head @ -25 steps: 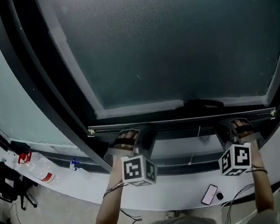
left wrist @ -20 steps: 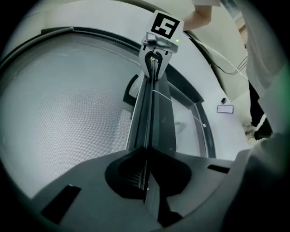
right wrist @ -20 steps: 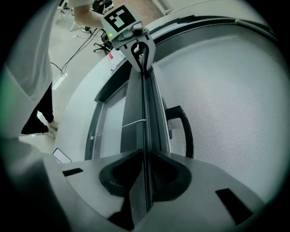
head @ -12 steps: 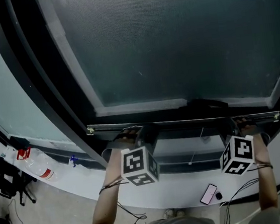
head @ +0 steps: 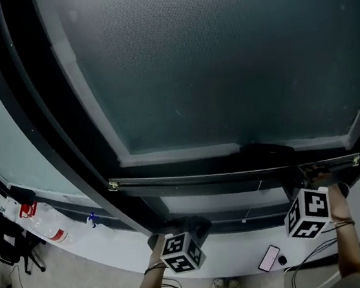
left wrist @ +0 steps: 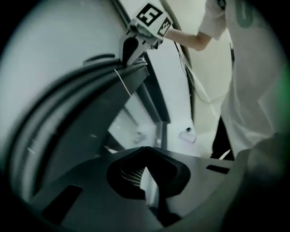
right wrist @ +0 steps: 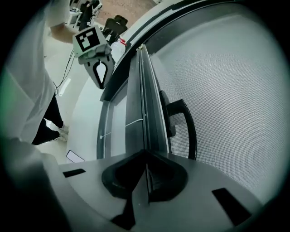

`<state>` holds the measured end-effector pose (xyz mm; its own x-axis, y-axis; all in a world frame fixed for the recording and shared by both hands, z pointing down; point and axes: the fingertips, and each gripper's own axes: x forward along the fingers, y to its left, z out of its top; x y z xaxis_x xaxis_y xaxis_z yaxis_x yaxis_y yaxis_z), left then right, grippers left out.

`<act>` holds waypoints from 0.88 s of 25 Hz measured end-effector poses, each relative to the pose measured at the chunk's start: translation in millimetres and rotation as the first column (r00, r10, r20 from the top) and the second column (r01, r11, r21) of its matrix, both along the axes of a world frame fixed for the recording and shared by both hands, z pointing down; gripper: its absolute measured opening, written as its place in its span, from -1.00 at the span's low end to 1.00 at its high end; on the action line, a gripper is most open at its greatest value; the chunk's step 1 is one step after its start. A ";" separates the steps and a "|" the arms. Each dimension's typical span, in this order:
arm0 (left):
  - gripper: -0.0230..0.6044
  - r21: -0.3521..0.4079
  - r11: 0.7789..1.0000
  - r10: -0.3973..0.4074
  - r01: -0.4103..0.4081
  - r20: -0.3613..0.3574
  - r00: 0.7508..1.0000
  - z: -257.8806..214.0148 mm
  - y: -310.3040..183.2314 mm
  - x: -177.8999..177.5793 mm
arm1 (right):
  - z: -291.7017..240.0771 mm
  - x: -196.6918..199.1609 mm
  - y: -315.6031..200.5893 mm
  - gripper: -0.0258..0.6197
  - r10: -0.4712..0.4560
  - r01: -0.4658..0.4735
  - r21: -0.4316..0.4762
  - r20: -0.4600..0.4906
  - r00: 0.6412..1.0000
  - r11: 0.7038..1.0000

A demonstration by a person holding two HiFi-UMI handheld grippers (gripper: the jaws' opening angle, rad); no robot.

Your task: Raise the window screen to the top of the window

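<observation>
The window screen (head: 221,57) is grey mesh in a dark frame, with its bottom bar (head: 223,175) running across the head view under a black handle (head: 265,147). My right gripper (head: 313,174) is shut on the right end of that bar; in the right gripper view the bar (right wrist: 142,90) runs straight into the shut jaws, beside the handle (right wrist: 183,122). My left gripper (head: 184,227) hangs well below the bar, near the sill, jaws shut with nothing between them. From the right gripper view, the left gripper (right wrist: 100,77) is apart from the frame.
A white sill (head: 226,255) curves below the window, with a phone (head: 269,258) on it. A thin pull cord (head: 252,199) hangs from the bar. Down on the floor at left are a plastic bottle (head: 47,228) and black chairs (head: 1,250).
My left gripper has come off the bottom bar and dropped down toward the sill. The right gripper stays clamped on the bar's right end.
</observation>
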<state>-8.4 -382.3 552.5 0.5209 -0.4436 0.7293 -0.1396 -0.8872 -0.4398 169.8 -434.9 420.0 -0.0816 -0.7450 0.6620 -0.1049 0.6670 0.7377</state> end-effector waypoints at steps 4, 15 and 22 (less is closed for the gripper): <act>-0.93 0.300 0.951 -0.107 0.075 0.092 0.990 -74.7 -45.7 -18.0 | 0.3 -1.1 -1.7 -0.85 0.001 -0.001 0.016 0.013 1.000 1.000; -0.92 0.404 0.915 -0.034 -0.011 0.103 0.994 -133.8 -59.3 12.0 | -0.6 -0.9 -1.5 -0.85 -0.001 -0.001 0.027 0.057 0.998 1.000; -0.92 0.410 0.912 -0.050 -0.011 0.139 0.989 -130.3 -59.4 10.7 | -0.1 -0.3 -0.9 -0.85 -0.005 0.003 0.028 0.061 0.998 1.000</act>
